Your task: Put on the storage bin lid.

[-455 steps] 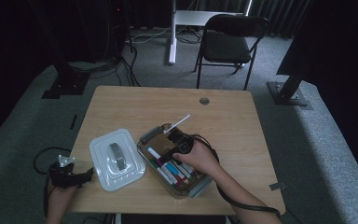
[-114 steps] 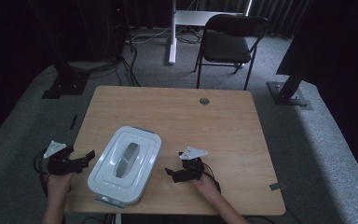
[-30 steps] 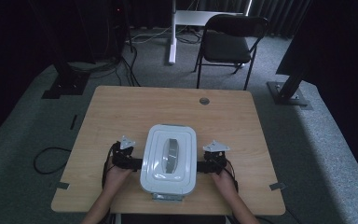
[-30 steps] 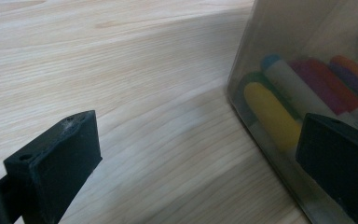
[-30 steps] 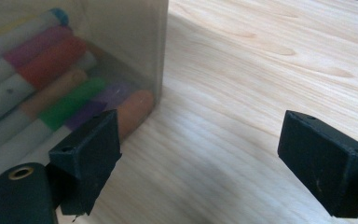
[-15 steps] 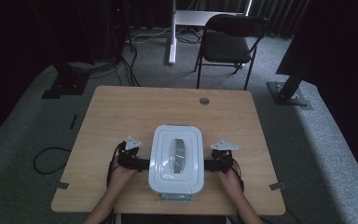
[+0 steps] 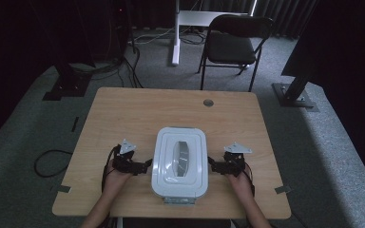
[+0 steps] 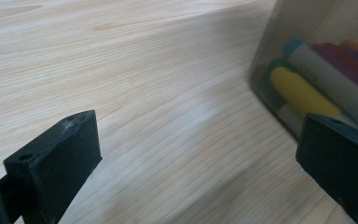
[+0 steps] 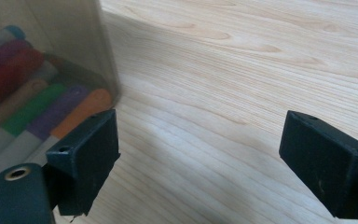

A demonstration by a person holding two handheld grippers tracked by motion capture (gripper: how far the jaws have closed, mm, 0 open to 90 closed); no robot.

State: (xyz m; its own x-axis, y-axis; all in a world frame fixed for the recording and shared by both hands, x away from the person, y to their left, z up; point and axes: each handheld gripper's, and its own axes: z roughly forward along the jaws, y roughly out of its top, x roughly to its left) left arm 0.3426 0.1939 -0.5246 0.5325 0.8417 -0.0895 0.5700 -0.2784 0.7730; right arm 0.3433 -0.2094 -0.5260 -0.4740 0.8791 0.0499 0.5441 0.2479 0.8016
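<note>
Fingers of both grippers spread beside the clear, seemingly plastic box (image 7: 179, 164).

You are looking down at the lidded box (image 7: 179, 162) sitting near the table's (image 7: 123, 109) front edge, your left gripper (image 7: 145, 166) flanking its left side and your right gripper (image 7: 211, 164) its right; markers (image 8: 317, 88) are lying inside.
</note>
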